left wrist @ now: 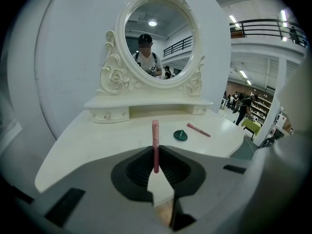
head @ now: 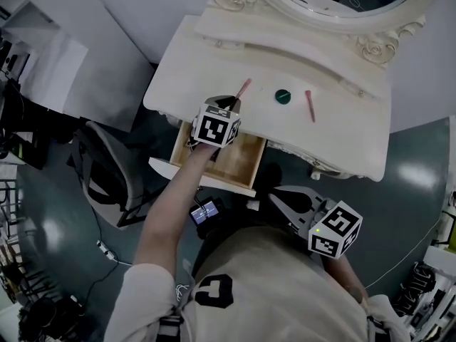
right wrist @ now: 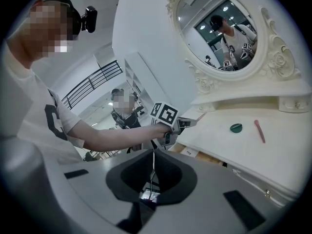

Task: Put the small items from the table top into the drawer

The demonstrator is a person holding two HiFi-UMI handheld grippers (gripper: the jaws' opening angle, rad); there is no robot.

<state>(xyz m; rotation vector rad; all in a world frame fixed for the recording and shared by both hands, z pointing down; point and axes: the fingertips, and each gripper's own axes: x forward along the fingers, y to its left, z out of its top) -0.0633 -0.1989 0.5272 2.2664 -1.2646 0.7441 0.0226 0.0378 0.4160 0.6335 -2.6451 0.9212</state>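
Note:
My left gripper [head: 234, 104] is shut on a slim pink stick [head: 243, 89] and holds it over the front edge of the cream dressing table [head: 342, 137], just above the open wooden drawer [head: 231, 164]. In the left gripper view the pink stick [left wrist: 155, 145] stands upright between the pads. A small green round lid [head: 283, 96] and a second pink stick [head: 310, 106] lie on the table top to its right. My right gripper [head: 279, 201] is shut with nothing in it, low in front of the person's body, off the table.
An oval mirror [left wrist: 157, 38] in an ornate frame stands at the back of the table, on a low shelf with small drawers [left wrist: 109, 115]. A dark chair [head: 107, 173] stands left of the drawer. A cable trails over the floor [head: 399, 184].

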